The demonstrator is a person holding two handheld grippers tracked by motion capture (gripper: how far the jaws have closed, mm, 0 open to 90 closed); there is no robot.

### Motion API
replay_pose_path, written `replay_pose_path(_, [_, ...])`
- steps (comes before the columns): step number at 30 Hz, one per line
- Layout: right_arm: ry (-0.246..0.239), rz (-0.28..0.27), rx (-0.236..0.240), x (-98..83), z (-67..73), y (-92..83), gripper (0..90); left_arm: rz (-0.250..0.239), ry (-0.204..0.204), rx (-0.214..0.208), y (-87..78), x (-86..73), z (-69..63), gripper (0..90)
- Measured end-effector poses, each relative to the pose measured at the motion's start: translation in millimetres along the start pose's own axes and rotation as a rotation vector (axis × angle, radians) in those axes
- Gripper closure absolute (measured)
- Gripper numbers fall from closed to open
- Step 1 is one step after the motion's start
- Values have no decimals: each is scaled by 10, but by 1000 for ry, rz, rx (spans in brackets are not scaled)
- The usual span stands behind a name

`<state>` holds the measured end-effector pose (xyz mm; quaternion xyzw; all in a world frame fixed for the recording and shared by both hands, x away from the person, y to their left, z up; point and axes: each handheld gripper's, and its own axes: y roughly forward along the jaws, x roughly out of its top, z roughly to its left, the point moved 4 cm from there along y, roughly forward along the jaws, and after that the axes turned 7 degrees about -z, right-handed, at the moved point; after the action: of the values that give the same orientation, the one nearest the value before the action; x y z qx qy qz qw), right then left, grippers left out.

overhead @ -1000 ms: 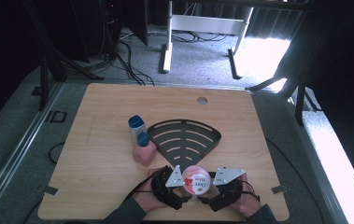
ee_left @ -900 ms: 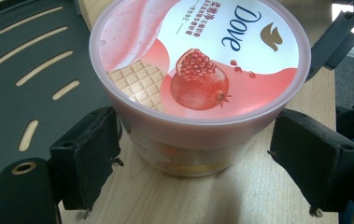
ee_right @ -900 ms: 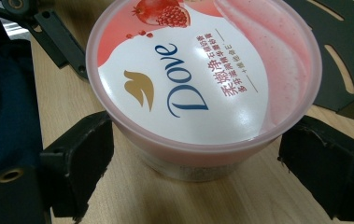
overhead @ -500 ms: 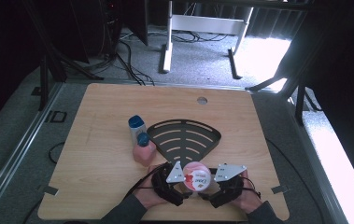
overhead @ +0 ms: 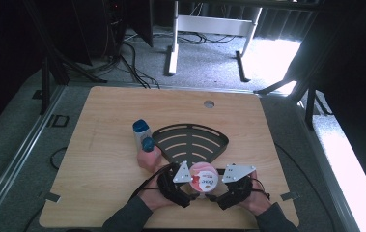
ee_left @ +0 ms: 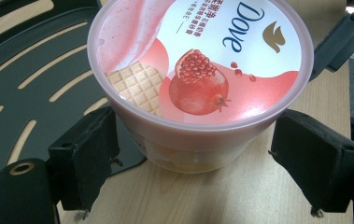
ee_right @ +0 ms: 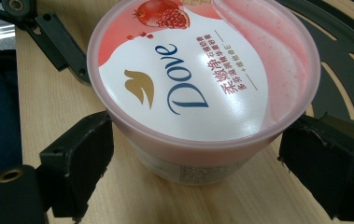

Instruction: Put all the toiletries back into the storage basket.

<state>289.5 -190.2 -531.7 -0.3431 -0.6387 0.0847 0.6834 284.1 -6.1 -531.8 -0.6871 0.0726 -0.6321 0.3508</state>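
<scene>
Sitting near the front edge of the light wooden table [overhead: 103, 125], the round pink plastic tub with a pomegranate and "Dove" printed on its lid [overhead: 204, 177] rests just in front of the pointed end of the black fan-shaped slotted tray [overhead: 190, 140], with its lid on. The left gripper [overhead: 189, 188] has its jaws spread to either side of the tub; in the left gripper view one black pad [ee_left: 88, 154] seems to touch the tub's wall while the other stands clear of it. The right gripper [overhead: 219, 189] is likewise spread around the tub from the opposite side, its pads [ee_right: 79, 161] close to the wall, one perhaps just touching, the other apart. Neither pinches it firmly, as far as can be seen.

By my judgement the work is at its start: both grippers are placed, but the tub is not lifted, opened or moved onto the tray; closing and carrying remain.

Against the frame of a second ago, the hands sit much the same, the tub unmoved. Farther left, a pink bottle with a blue cap [overhead: 148, 154] and a pale bottle with a blue top [overhead: 141, 131] stand beside the tray.
</scene>
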Motion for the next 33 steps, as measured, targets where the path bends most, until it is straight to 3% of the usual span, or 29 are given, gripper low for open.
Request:
replay_pose_path(8, [-14, -3, -10, 72, -72, 8, 102, 11, -6, 21, -2, 73, 70, 146])
replay_pose_path(15, [-19, -4, -16, 113, -149, -20, 102, 20, -13, 15, 24, 136, 128, 143])
replay_pose_path(33, [-18, -25, -22, 227, -376, -67, 96, 8, -20, 47, 54, 331, 286, 141])
